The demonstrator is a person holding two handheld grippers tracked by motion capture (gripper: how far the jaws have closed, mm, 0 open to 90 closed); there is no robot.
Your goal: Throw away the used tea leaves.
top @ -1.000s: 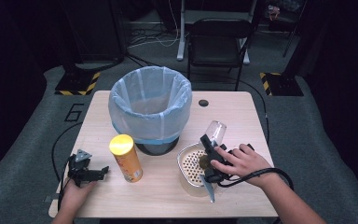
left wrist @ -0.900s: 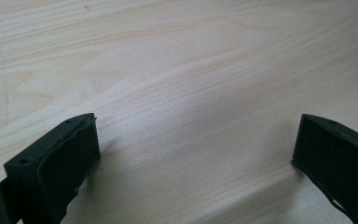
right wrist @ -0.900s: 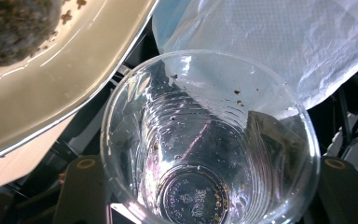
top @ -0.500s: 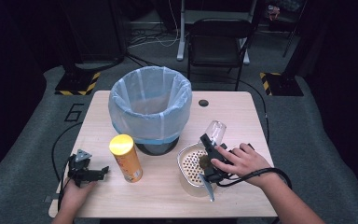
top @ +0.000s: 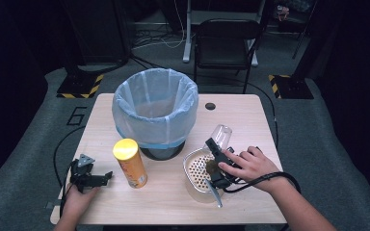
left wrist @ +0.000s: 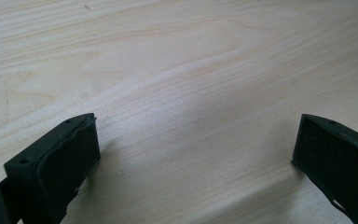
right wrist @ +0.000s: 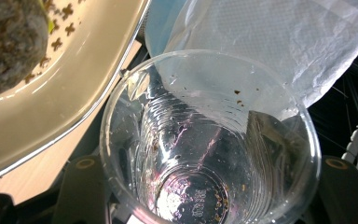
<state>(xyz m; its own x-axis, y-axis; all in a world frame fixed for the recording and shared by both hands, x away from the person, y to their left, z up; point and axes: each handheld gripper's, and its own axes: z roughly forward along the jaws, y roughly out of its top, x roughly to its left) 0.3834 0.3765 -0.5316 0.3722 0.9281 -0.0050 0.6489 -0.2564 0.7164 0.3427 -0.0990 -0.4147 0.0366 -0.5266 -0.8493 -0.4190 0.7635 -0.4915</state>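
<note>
Two grippers on light wood counter (top: 250, 120). Left gripper (top: 107, 175) near front-left edge, jaws wide apart, nothing btwn them, just bare wood. Right gripper (top: 215, 144) clamped on clear plastic cup (top: 221, 134), cup tipped, beside white perforated colander bowl (top: 195, 168) w/ dark lump inside. Yellow cylindrical can (top: 130, 162) upright, centre-left. Behind: bin w/ pale blue liner bag (top: 155, 110); black chair (top: 227, 41) past counter.

Overhead light falls on the table (top: 250, 120) — evenly lit, surroundings near black. High view soft, slightly grainy. Left gripper view: wood grain blurred, soft shadows beneath both jaws. Right gripper view: glare streaks on the clear cup (right wrist: 209, 140) — the bowl (right wrist: 65, 107) out of focus.
</note>
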